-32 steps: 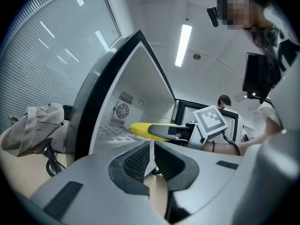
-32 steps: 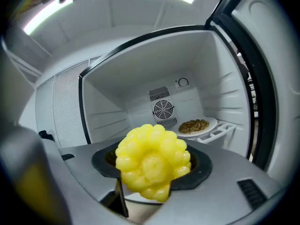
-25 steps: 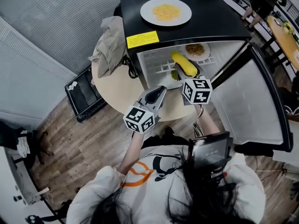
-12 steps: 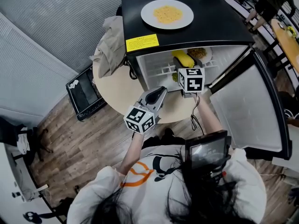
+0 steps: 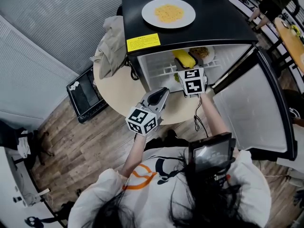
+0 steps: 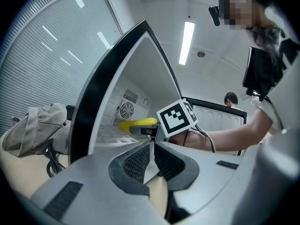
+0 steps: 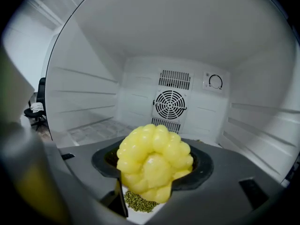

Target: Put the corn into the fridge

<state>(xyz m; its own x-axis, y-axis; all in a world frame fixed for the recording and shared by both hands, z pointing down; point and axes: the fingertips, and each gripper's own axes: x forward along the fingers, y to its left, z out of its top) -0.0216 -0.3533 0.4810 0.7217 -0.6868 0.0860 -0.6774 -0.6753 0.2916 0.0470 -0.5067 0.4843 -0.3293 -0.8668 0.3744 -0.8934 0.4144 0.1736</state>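
Note:
The yellow corn cob [image 5: 184,58] is inside the open black mini fridge [image 5: 213,25], held above its white shelf. My right gripper [image 5: 188,64] is shut on it and reaches in through the opening. In the right gripper view the corn [image 7: 154,163] fills the space between the jaws, with a small pile of green beans [image 7: 140,201] below and the back-wall fan [image 7: 170,104] beyond. My left gripper [image 5: 163,92] hovers over the round table, jaws shut and empty [image 6: 151,146]. From it I see the corn [image 6: 138,123] past the fridge's side wall.
A white plate of yellow food [image 5: 168,12] sits on the fridge top. A plate of brown food [image 5: 202,52] stands deeper inside. The fridge door [image 5: 251,108] hangs open to the right. A beige cloth bag [image 5: 111,44] lies on the round table [image 5: 121,91]. A black box [image 5: 85,96] is on the floor.
My right gripper has carried the corn further into the fridge and rolled about its own line. The left gripper has stayed where it was.

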